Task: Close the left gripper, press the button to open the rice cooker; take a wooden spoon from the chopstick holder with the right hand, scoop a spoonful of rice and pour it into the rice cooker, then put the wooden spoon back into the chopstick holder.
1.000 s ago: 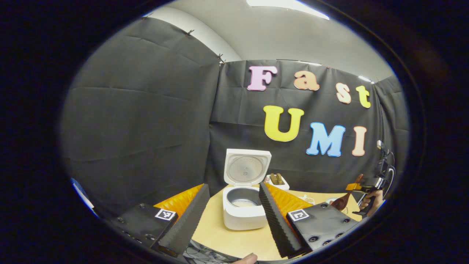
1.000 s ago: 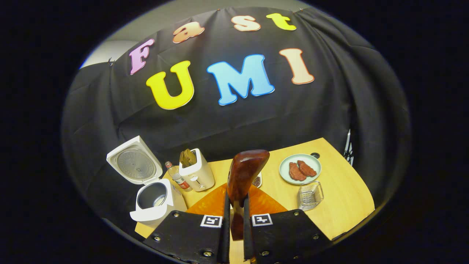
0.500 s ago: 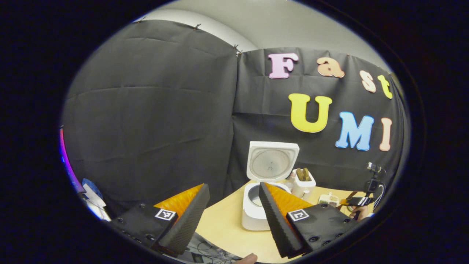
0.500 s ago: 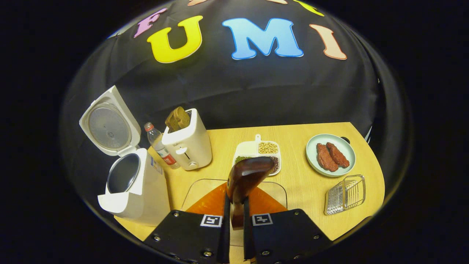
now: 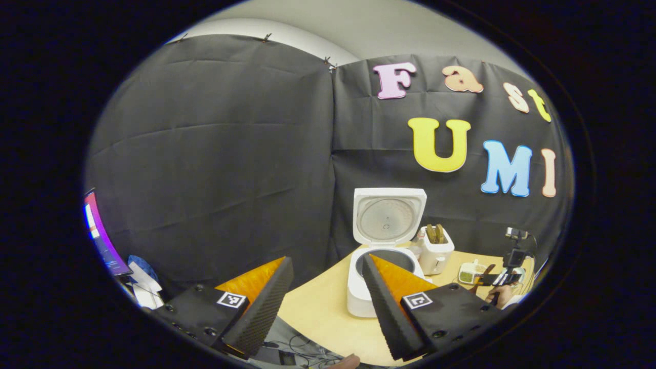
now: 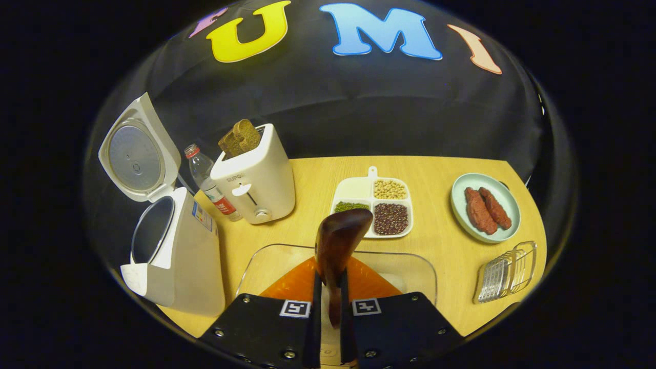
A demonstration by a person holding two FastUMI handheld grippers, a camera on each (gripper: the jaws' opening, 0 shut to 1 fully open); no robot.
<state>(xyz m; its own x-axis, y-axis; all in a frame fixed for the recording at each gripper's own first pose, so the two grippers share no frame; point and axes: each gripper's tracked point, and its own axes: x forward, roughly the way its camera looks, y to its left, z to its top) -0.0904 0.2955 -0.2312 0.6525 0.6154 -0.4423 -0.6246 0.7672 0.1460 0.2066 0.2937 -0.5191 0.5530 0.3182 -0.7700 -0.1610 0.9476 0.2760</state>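
Observation:
The white rice cooker (image 6: 177, 256) stands at the table's left edge with its lid (image 6: 136, 154) tipped up and the dark pot showing. My right gripper (image 6: 328, 279) is shut on the handle of a dark wooden spoon (image 6: 341, 238). The spoon's bowl points forward, above a clear shallow tray (image 6: 256, 266) just under the fingers. In the left gripper view, my left gripper (image 5: 325, 261) stands open and holds nothing, short of the rice cooker (image 5: 379, 282) and its raised lid (image 5: 389, 218). The right gripper (image 5: 505, 279) and the hand holding it appear far right.
A white toaster (image 6: 256, 177) with bread and a water bottle (image 6: 207, 179) stand behind the cooker. A divided dish of beans (image 6: 374, 205), a pale green plate (image 6: 461, 220) with two pieces of meat and a small clear rack (image 6: 505, 271) lie to the right.
The right gripper has come down and forward over the table with the spoon, so the clear tray now lies under it. The left gripper's view has swung left; the cooker sits farther right.

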